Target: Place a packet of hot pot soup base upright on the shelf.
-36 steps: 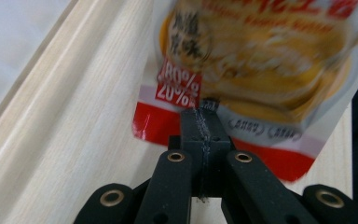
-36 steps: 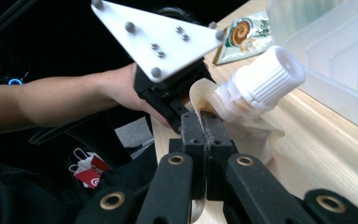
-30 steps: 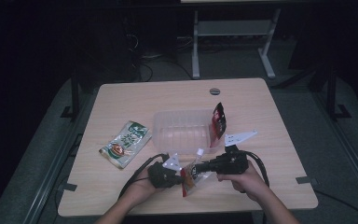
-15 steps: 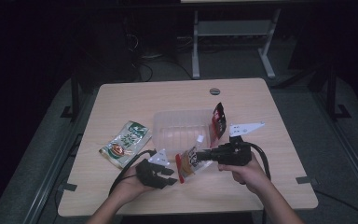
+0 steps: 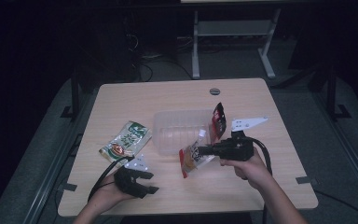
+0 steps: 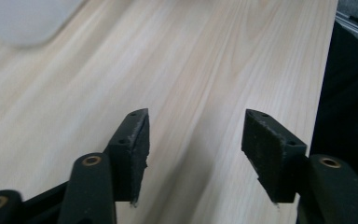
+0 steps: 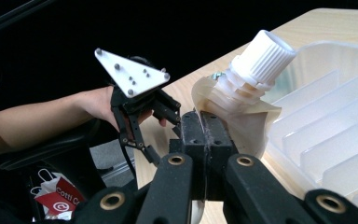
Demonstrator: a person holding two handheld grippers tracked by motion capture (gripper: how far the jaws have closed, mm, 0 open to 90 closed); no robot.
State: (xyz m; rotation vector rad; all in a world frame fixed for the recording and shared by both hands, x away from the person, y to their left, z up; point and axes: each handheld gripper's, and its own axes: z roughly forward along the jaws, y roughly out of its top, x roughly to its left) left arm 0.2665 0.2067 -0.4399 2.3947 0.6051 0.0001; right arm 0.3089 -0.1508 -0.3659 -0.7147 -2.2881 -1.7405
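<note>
High view. A light wooden desk (image 5: 177, 95) is being viewed from above. A clear plastic tray (image 5: 179, 130) is lying near the desk's middle, and a red and black packet (image 5: 219, 119) is being propped upright at the tray's right end. A green snack packet (image 5: 125, 142) is lying flat to the left of the tray, apart from it. The right gripper (image 5: 204, 150) is being held above the desk just in front of the tray, and a spouted pouch (image 5: 193, 157) is being carried in its jaws, clear of the desk surface. The left gripper (image 5: 147, 183) is being held low near the desk's front left edge, with its jaws spread and nothing between them.

Left gripper view. The two black jaws of the left gripper (image 6: 195, 154) are being held wide apart over bare desk (image 6: 191, 56) wood, and nothing is being gripped. A blurred pale corner of the tray (image 6: 25, 21) is being shown at upper left.

Right gripper view. The jaws of the right gripper (image 7: 204, 128) are being pressed together on the lower edge of the spouted pouch (image 7: 244, 102), whose ribbed white cap (image 7: 268, 56) is being pointed up and to the right. The ribbed tray (image 7: 326, 121) is lying just beside the pouch at right. The left gripper (image 7: 161, 133) is being seen farther off, held in a hand (image 7: 93, 105).
</note>
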